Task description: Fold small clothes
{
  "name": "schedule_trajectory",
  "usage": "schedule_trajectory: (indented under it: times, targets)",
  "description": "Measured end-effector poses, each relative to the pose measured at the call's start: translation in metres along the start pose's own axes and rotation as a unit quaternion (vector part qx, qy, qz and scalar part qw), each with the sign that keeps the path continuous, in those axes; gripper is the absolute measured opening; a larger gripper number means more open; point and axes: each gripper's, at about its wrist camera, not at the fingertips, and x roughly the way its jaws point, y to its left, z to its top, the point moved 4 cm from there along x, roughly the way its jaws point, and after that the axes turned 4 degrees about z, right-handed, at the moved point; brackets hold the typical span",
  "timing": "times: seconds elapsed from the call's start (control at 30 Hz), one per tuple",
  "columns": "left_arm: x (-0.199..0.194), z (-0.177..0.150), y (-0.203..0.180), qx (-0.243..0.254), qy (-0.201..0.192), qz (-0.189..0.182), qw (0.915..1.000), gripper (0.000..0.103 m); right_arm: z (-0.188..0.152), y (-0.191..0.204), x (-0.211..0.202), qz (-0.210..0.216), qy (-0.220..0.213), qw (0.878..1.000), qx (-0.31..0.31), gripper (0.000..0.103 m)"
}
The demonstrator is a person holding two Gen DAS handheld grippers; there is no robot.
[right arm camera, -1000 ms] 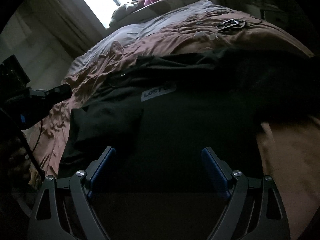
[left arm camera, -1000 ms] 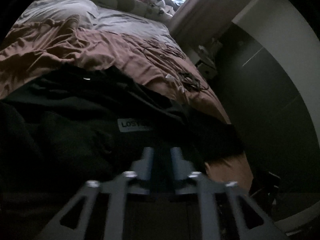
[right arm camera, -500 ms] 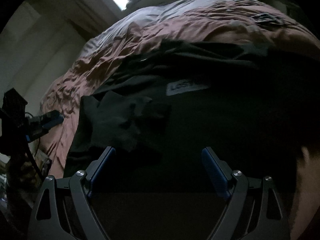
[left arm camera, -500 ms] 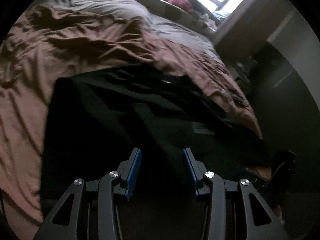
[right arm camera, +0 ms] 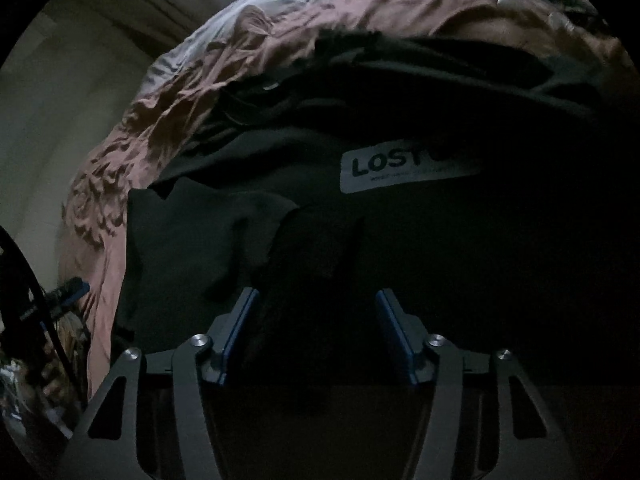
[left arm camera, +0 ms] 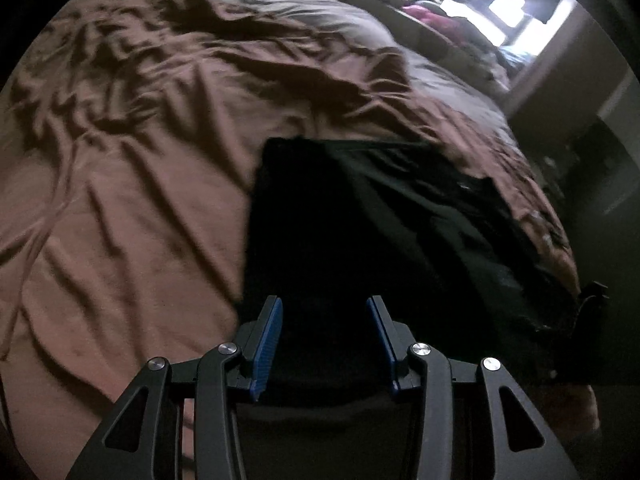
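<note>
**Both claws now over the black garment, neither gripping**

Since a second ago the left claw (left arm camera: 325, 334) has swung off the label side to the garment's plain left edge and gone from pinched nearly shut to partly spread; the right claw (right arm camera: 317, 330) has dropped in closer and narrowed a bit.

Black garment (left arm camera: 360, 216) lies spread on the brown bedsheet (left arm camera: 132, 184), filling 12 to 3 o'clock in the left view, its straight edge running up at 12. White label (right arm camera: 404, 170) reads "LOS…", at 1 o'clock in the right view. A loose flap (right arm camera: 208, 220) sits bunched at 10 o'clock, just ahead of the right claw, probably the part to be straightened or folded over next.

Left claw: medium gap, nothing between the pads, low over the near hem. Right claw: medium-wide gap, empty, aimed at dark cloth; contact too dark to tell.

Pile of stuff by the window (left arm camera: 436, 16) at 1 o'clock, well apart. Likely early in the fold.
</note>
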Motion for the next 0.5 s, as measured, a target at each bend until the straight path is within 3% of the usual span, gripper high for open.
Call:
schedule_trajectory:
  times: [0.13,0.3,0.37,0.5]
  targets:
    - [0.013,-0.005,0.022,-0.013,0.012,0.007,0.9998,0.046,0.011,0.006,0.017,-0.010,-0.001,1.000,-0.016,0.058]
    - [0.022,-0.014,0.032,-0.006,0.010,0.035,0.9993,0.046,0.018,0.016,0.035,-0.002,0.008,1.000,-0.030,0.029]
    - [0.027,-0.018,0.035,-0.010,0.019,0.030,0.9993,0.046,0.017,0.018,0.037,0.004,0.011,0.999,-0.034,0.013]
    - [0.026,-0.033,0.028,0.015,0.031,0.026,0.9991,0.046,0.016,0.015,0.031,0.004,0.001,1.000,-0.028,0.007]
